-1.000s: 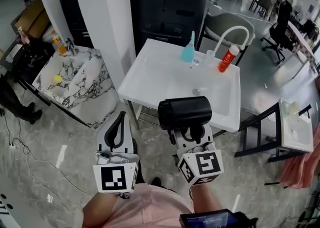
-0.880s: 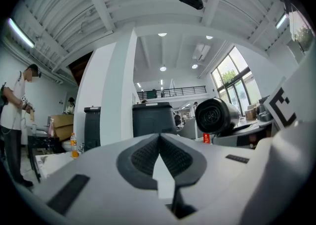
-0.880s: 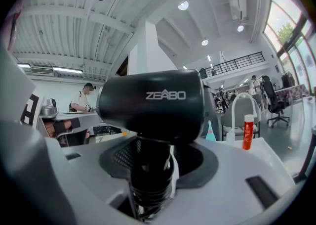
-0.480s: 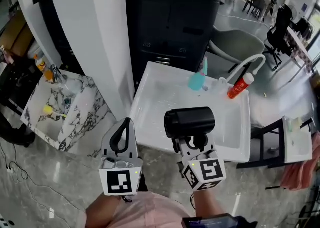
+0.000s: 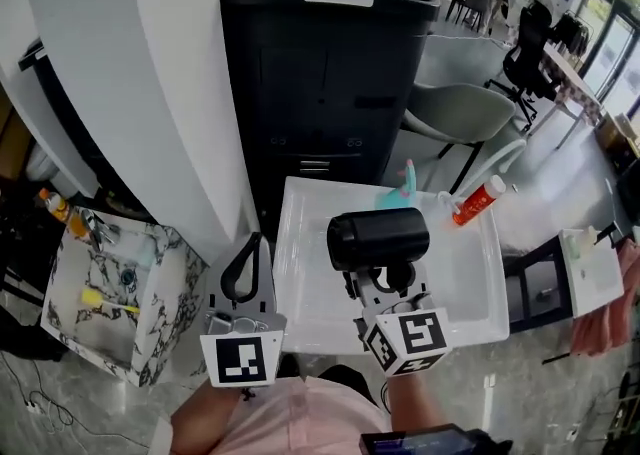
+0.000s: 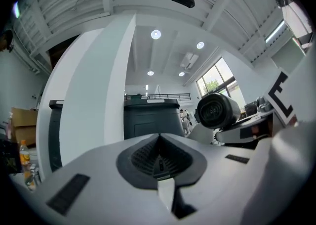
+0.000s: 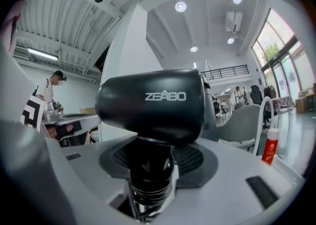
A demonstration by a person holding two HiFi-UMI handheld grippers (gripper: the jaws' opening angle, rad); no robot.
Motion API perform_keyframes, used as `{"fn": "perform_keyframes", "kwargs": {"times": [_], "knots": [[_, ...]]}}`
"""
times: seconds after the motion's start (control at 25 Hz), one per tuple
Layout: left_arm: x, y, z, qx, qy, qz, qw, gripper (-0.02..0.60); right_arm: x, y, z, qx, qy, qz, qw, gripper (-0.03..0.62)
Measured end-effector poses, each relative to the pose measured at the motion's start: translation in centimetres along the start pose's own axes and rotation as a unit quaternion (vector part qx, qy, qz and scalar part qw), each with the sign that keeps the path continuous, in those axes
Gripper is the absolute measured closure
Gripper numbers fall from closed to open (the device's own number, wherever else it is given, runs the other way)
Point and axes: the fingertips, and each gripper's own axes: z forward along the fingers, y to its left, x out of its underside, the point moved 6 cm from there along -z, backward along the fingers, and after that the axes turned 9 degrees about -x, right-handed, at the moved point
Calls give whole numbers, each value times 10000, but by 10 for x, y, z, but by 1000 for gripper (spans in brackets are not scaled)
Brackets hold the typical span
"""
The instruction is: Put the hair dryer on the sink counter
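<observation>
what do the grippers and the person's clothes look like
The left gripper and right gripper have light grey bodies with black ribbed pads. Each carries a white cube with black square markers. The person wears a pink top.

The white desk (image 5: 300,293) stood on a grey stone floor (image 5: 560,393). At its far edge, around twelve o'clock, stood a teal bottle (image 5: 406,183). Towards one o'clock stood a red bottle (image 5: 478,200), just beside a curved white tap (image 5: 497,161). At nine o'clock from it, a marbled desk (image 5: 165,313) carried a yellow thing (image 5: 90,297) and an orange bottle (image 5: 57,206).
</observation>
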Motion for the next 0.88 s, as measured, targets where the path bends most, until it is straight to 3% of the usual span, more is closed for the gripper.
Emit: {"fn": "perform_keyframes", "kwargs": {"times": [0.4,0.88], "knots": [[13,0,36,290,29,-59,9996,571,9,-17,27,257,156,43,9995,388],[47,-15,58,277,658,-114,9974,571,76,-39,48,100,1088,570,9924,388]]}}
